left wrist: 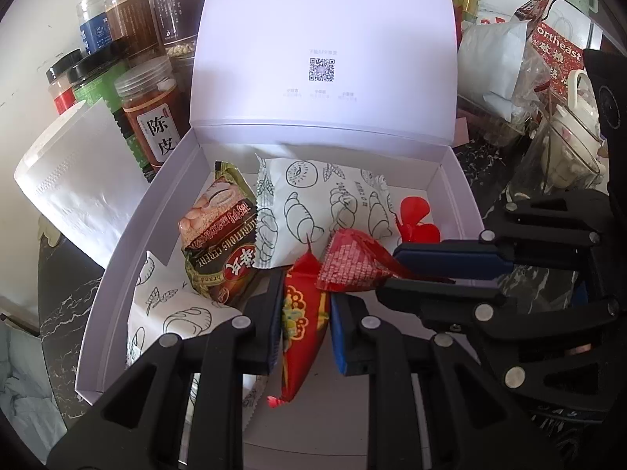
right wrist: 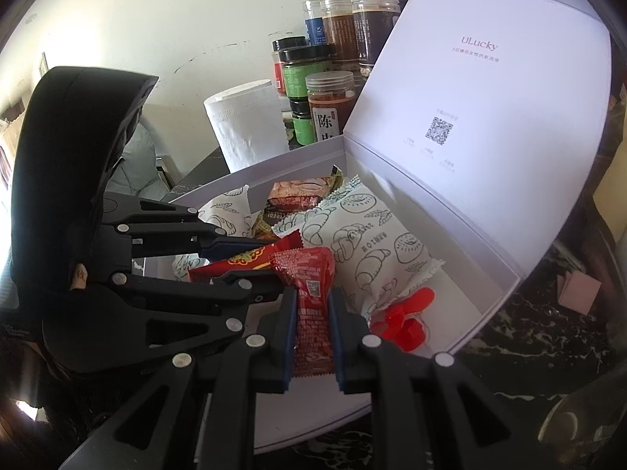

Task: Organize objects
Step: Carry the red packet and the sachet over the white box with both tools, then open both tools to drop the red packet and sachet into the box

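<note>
Left tool (left wrist: 305, 321) clamped on a red-and-gold sachet (left wrist: 303, 325) and right tool (right wrist: 311, 325) clamped on a red printed sachet (right wrist: 313, 305), both poised above the open white box (left wrist: 129, 227) near its front edge, presumably for release inside.

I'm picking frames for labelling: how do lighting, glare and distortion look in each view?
Left wrist view: fisheye bends the white box edges, dark vignette at corners, lid bright but readable. Right wrist view: same bending, wall overexposed, red packet between the fingers sharp.
</note>
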`<state>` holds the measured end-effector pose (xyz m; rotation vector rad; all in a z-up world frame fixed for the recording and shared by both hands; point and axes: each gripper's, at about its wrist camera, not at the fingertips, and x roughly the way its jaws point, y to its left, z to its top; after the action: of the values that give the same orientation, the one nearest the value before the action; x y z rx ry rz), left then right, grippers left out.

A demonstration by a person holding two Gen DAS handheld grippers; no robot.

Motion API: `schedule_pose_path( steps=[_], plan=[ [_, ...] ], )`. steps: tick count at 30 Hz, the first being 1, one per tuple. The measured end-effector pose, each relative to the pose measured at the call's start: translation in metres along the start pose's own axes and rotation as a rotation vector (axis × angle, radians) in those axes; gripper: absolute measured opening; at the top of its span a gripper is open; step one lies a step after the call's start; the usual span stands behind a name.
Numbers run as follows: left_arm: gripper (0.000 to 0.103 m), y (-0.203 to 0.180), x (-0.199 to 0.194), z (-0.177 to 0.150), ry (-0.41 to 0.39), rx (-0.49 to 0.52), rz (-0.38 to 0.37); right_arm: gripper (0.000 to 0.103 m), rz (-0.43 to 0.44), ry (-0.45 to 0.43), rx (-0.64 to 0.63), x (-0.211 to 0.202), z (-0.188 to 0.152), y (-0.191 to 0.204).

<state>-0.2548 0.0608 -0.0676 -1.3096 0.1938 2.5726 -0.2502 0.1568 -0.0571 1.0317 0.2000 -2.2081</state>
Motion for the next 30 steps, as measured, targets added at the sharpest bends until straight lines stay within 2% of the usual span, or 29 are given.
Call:
schedule_pose_path(
  steps=[9, 12, 24, 27, 30],
  plan=[
    [0.020, -0.006, 0.007, -0.003, 0.016, 0.012, 0.026, 0.018, -0.034, 0.028, 0.009, 0.004, -0.006, -0.004],
    [0.020, -0.009, 0.005, -0.002, 0.012, 0.011, 0.059, 0.021, -0.043, 0.035, 0.001, 0.004, -0.006, -0.002],
    [0.037, -0.013, -0.011, 0.002, 0.001, 0.017, 0.108, 0.023, -0.074, 0.038, 0.022, -0.009, -0.006, -0.003],
    [0.044, -0.012, -0.022, 0.001, -0.008, 0.017, 0.124, 0.024, -0.082, 0.029, 0.022, -0.017, -0.006, -0.002],
    [0.057, -0.012, -0.032, 0.001, -0.038, 0.019, 0.173, 0.029, -0.098, 0.023, 0.019, -0.023, -0.006, -0.001]
  ],
)
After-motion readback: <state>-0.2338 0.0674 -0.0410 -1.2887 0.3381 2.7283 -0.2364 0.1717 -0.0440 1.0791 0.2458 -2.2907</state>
